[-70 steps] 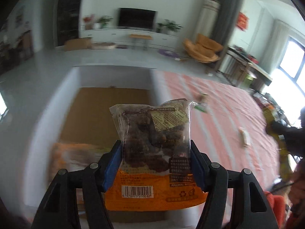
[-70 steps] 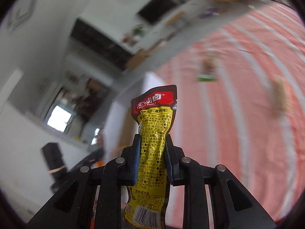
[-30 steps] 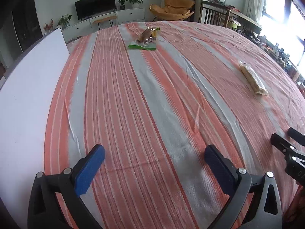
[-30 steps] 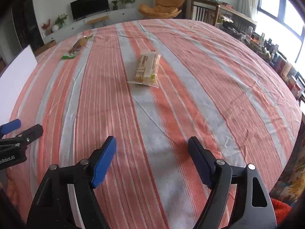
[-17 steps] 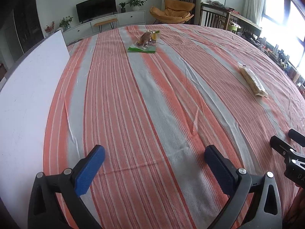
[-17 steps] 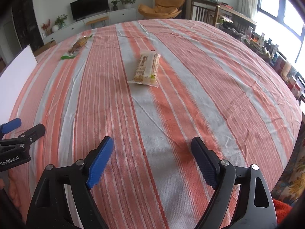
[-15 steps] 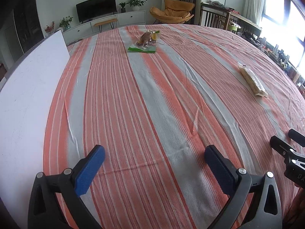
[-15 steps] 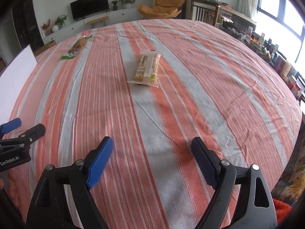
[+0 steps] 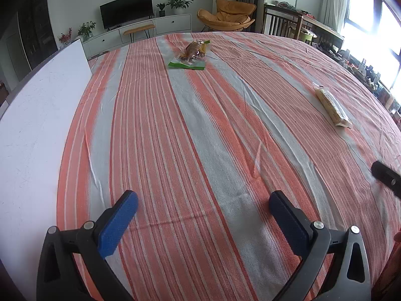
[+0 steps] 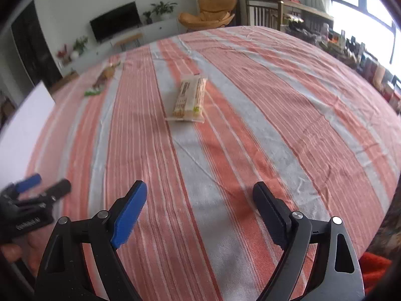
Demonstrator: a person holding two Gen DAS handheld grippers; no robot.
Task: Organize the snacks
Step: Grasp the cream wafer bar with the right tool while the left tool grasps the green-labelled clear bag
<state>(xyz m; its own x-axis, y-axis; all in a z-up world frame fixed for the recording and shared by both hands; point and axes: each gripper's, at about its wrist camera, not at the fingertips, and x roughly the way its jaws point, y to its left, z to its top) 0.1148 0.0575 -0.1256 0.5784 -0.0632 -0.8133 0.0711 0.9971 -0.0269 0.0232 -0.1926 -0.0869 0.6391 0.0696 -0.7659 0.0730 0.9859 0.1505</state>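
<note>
1. Orange-and-grey striped cloth (image 9: 200, 130) covers the whole table in both wrist views, and two snack packs lie on it.
2. Printing on the packs is too small or blurred to read. The only lettering near legibility is white type on the body of the left gripper (image 10: 28, 183) as the right wrist view shows it, and that is smeared beyond reading.
3. The left gripper (image 9: 203, 209) hangs above bare cloth with its blue pads (image 9: 117, 223) spread wide and nothing between them.
4. The right gripper (image 10: 200, 200) is likewise released; its jaws have just been opening and only cloth shows in the gap.
5. A cream-coloured cracker pack (image 10: 189, 99) lies flat on a grey stripe, straight ahead of the right gripper and well apart from it, its long side running away from the camera.
6. In the left wrist view the same cream-coloured cracker pack (image 9: 332, 107) sits far off to the right of the left gripper.
7. A brown snack in a clear bag with a green end (image 9: 191, 57) rests at the far side of the table, well ahead of the left gripper and slightly left of its centre line.
8. The right wrist view shows that green-ended bag (image 10: 101, 81) far to the upper left.
9. A white board (image 9: 37, 125) runs along the table's left edge, just beside the left gripper's left finger.
</note>
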